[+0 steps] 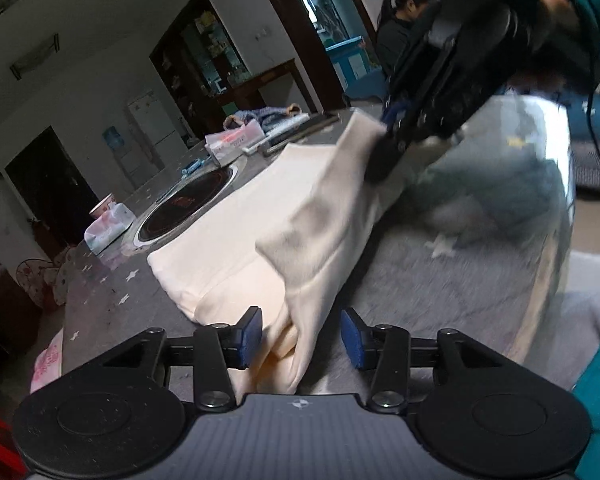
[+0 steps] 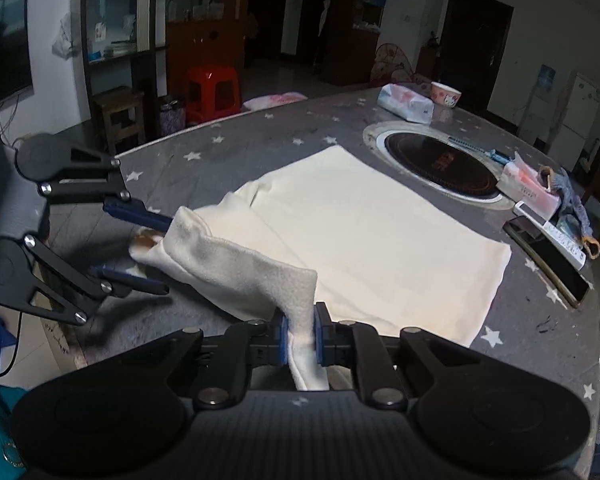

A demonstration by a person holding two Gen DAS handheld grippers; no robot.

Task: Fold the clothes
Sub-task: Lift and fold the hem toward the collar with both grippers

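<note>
Right wrist view shows the right gripper (image 2: 300, 334) clamped on the cream garment (image 2: 360, 236), which lies on the table (image 2: 220, 160) toward 12 o'clock. The left gripper (image 1: 301, 334) has fingers apart around cloth; it should close before lifting together.

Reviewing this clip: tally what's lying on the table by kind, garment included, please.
Cream garment: 1
Tissue packs: 2
Bowl: 1
Phone: 1
Remote: 1
Blue knitted bag: 1
Total: 7
</note>
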